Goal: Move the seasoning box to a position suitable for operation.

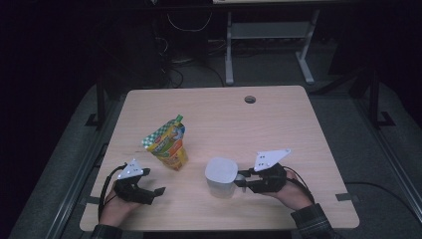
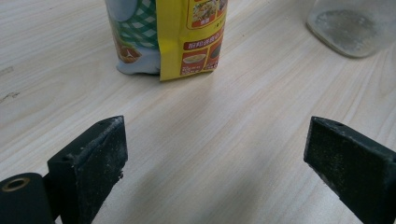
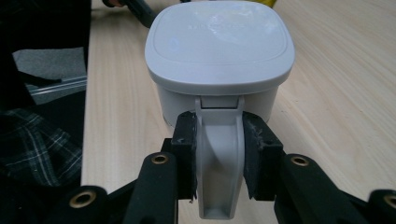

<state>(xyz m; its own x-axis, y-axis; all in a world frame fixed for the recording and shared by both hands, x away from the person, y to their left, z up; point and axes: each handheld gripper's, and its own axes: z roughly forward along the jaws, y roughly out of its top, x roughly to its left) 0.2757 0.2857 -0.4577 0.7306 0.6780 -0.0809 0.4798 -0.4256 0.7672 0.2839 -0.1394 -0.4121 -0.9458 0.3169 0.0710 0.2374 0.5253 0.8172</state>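
We see the pouch (image 2: pixel 168 37) cut off by the top edge in the left gripper view, its print too small to read; the jug's handle (image 3: pixel 218 158) hides between the fingers (image 3: pixel 184 154).

My high view is dim: only the tabletop (image 1: pixel 278 119) is lit, from overhead, and everything beyond its far edge falls into near black. Short soft shadows lie on it beside the pouch (image 1: pixel 168 144). Left tool (image 2: pixel 215 163) view is bright and even, its near jaws slightly soft. Right tool (image 3: pixel 218 161) view is sharp, with mild glare on the white lid (image 3: pixel 219 46).
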